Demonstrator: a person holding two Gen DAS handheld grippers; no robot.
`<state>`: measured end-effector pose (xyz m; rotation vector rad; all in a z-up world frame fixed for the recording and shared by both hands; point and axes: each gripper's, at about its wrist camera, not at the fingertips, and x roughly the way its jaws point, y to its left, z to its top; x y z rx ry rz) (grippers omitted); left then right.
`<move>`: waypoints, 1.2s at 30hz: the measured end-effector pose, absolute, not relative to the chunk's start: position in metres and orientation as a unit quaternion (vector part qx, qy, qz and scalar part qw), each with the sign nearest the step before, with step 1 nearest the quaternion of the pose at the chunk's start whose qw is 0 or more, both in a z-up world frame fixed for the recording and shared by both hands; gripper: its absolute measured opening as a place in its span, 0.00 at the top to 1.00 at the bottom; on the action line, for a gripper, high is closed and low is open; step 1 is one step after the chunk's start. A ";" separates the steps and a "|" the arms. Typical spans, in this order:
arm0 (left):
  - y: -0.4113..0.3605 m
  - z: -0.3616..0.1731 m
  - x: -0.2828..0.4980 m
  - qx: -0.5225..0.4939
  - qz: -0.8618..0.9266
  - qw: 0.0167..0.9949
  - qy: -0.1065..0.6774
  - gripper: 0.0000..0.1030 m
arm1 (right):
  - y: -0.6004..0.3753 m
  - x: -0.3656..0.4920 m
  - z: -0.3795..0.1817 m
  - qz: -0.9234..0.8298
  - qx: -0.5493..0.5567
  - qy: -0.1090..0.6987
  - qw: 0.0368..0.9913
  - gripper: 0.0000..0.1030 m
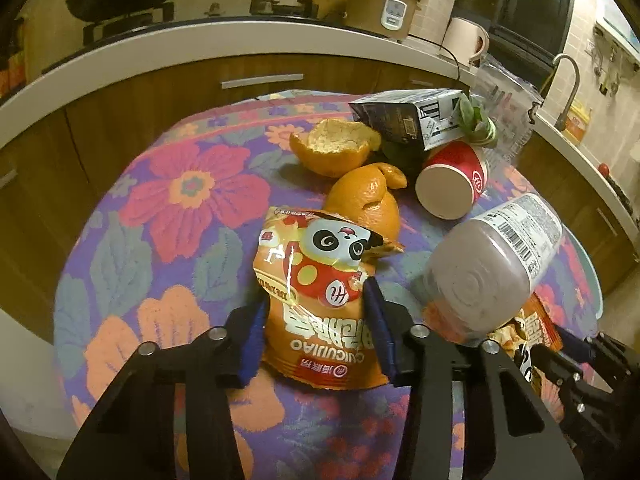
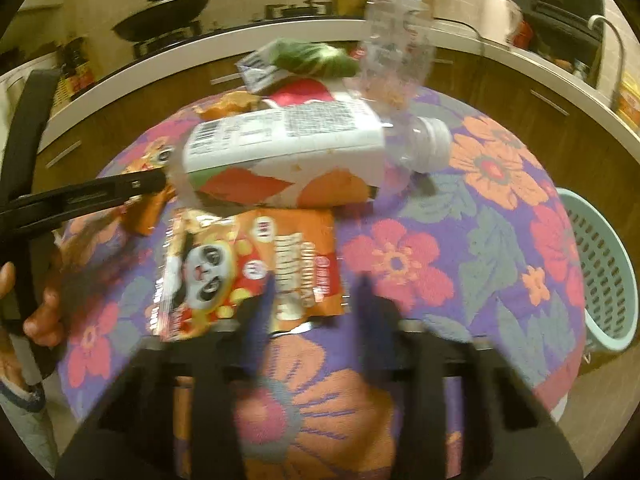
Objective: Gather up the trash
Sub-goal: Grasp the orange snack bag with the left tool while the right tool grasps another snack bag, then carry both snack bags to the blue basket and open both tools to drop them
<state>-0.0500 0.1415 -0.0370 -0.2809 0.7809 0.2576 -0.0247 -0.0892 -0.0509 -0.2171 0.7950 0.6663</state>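
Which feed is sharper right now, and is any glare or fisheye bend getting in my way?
Left wrist view: sharp; the snack bag between the left gripper fingers reads clearly, with foil glare near the panda; the counter edge bows. Right wrist view: motion-blurred; the right gripper and labelled bottle smear, print unreadable. Both are dim and yellow-tinted.

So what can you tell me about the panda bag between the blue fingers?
The panda snack bag is crinkly, shiny orange foil with a cartoon panda, red and yellow spots and white lettering. Its top is torn open and it looks flat and empty. It lies on the flowery tablecloth between the left gripper fingers, touching an orange peel.
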 end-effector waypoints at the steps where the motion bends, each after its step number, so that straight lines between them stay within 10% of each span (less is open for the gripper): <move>1: 0.140 -0.036 -0.051 -0.134 0.126 0.908 0.376 0.63 | -0.090 -0.026 -0.051 0.319 -0.105 0.377 0.863 0.82; 4: 0.134 -0.031 -0.061 -0.139 0.119 0.913 0.364 0.72 | -0.096 -0.027 -0.049 0.337 -0.096 0.374 0.859 0.95; 20: 0.067 0.035 -0.099 -0.121 0.089 0.949 0.277 0.74 | -0.157 -0.023 -0.020 0.344 -0.054 0.322 0.880 0.97; 36: -0.083 0.047 0.038 -0.034 -0.075 0.949 0.304 0.74 | -0.296 0.059 -0.007 0.189 0.026 0.285 0.939 0.98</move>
